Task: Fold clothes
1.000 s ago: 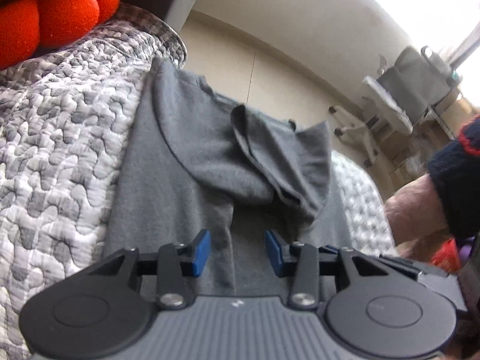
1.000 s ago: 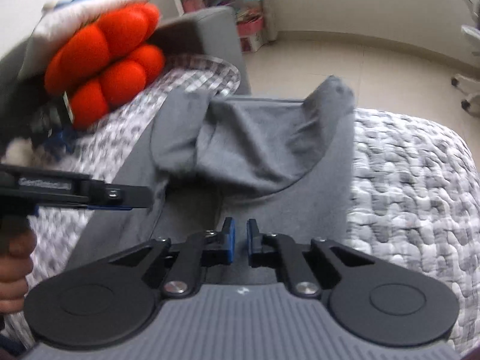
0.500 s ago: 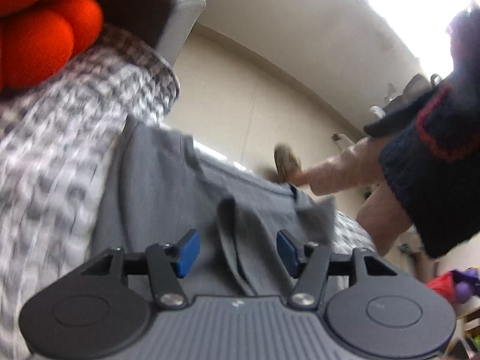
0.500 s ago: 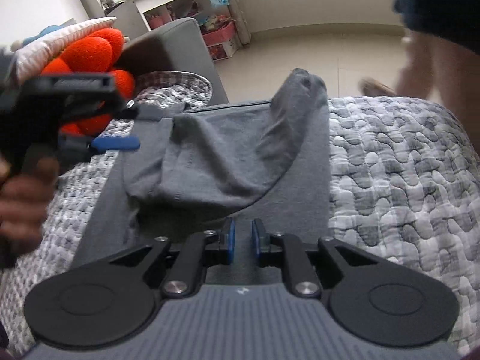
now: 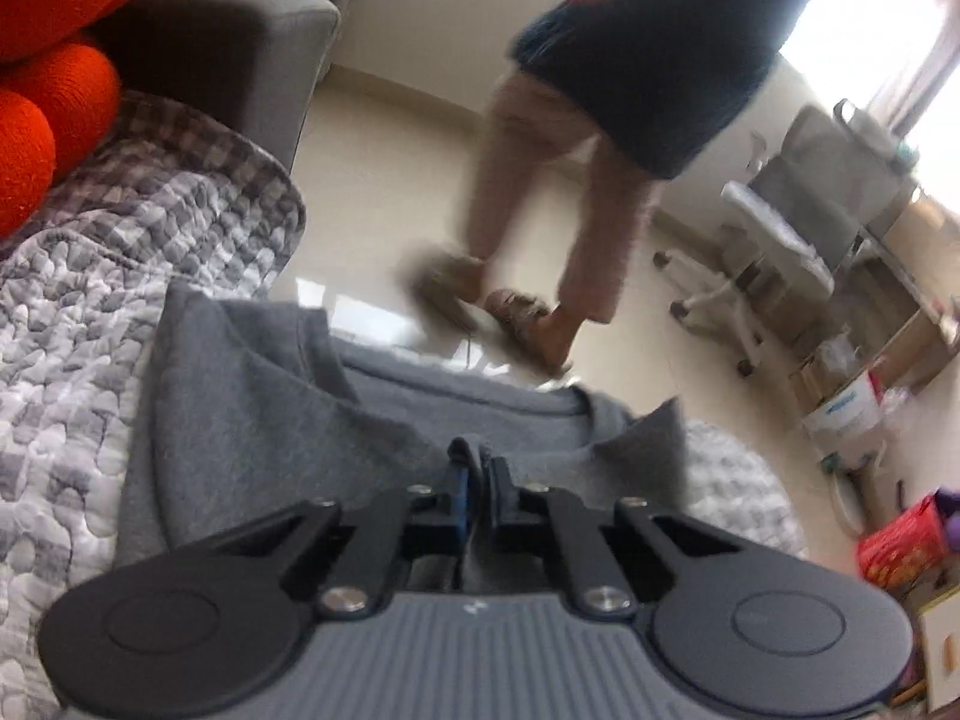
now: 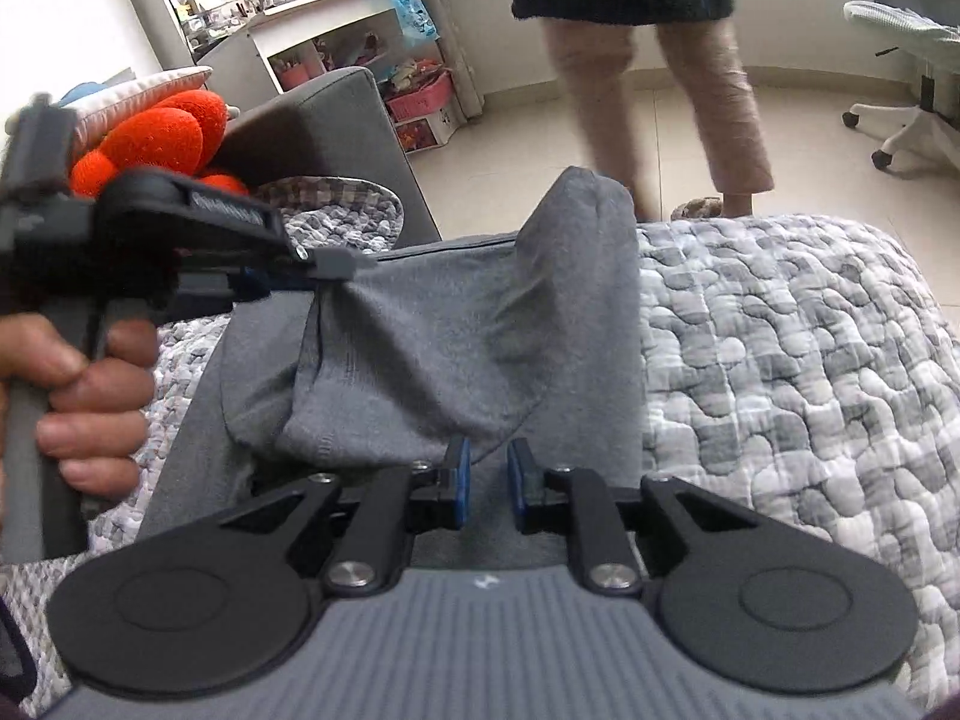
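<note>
While the grey garment [image 6: 468, 336] lies spread on the quilted bed cover [image 6: 780, 360], we hold our left gripper [image 5: 474, 486] pinched tight on a raised fold of its cloth, the two pads pressed together with grey fabric caught between them. In the right wrist view that same gripper comes in from the left edge, our hand [image 6: 90, 384] wrapped round its handle, and the cloth it grips is lifted into a ridge that hangs down in a loose flap over the flat part of the garment beneath.

Our right gripper [image 6: 486, 480] sits low over the near part of the garment. Its jaws are opening, with a narrow gap between the blue pads; the grey cloth shows in that gap, but we cannot tell whether the pads are actually touching it, and it does not look pinched.

The garment runs from the near edge up towards the far edge of the bed, where one corner [image 6: 588, 198] stands up in a peak. To its left, an orange cushion [image 6: 156, 138] rests against a grey sofa arm [image 6: 336, 132]. Beyond the bed, another person's legs [image 6: 702, 90] stand on the pale floor, blurred, and a white office chair [image 5: 792, 222] stands further off by the window.
</note>
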